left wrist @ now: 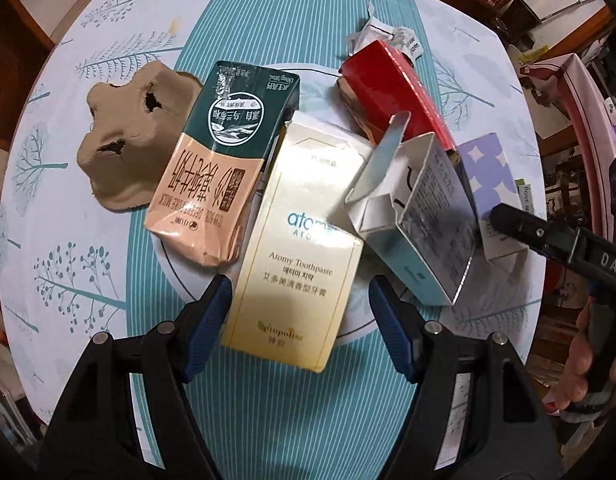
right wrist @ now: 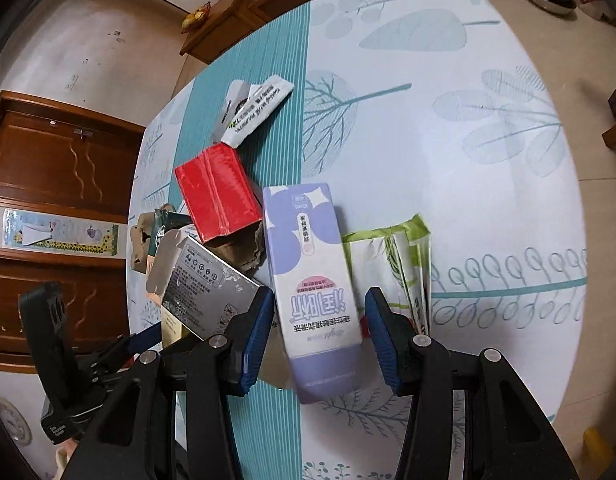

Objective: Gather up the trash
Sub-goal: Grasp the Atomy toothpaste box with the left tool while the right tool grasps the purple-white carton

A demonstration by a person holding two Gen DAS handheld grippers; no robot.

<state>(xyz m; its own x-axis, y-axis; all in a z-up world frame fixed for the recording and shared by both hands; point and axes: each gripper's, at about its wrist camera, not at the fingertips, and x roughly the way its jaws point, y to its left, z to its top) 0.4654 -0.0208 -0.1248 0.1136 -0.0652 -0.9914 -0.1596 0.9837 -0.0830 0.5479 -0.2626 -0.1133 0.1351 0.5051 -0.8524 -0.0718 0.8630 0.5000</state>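
Both reaches were under way: the left hand-held gripper [left wrist: 300,312] straddled the cream toothpaste carton [left wrist: 296,256], the right hand-held gripper [right wrist: 319,336] the lilac carton [right wrist: 308,280]; jaws open, gripping nothing. Closing seemed next.

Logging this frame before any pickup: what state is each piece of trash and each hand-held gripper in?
Toothpaste box: lying flat, closed, between open jaws.
Milk carton: crumpled, lying flat.
Egg tray piece: torn, holed.
Silver box: flaps open.
Purple box: lying flat, between open jaws.
Left hand-held gripper: open.
Right hand-held gripper: open.
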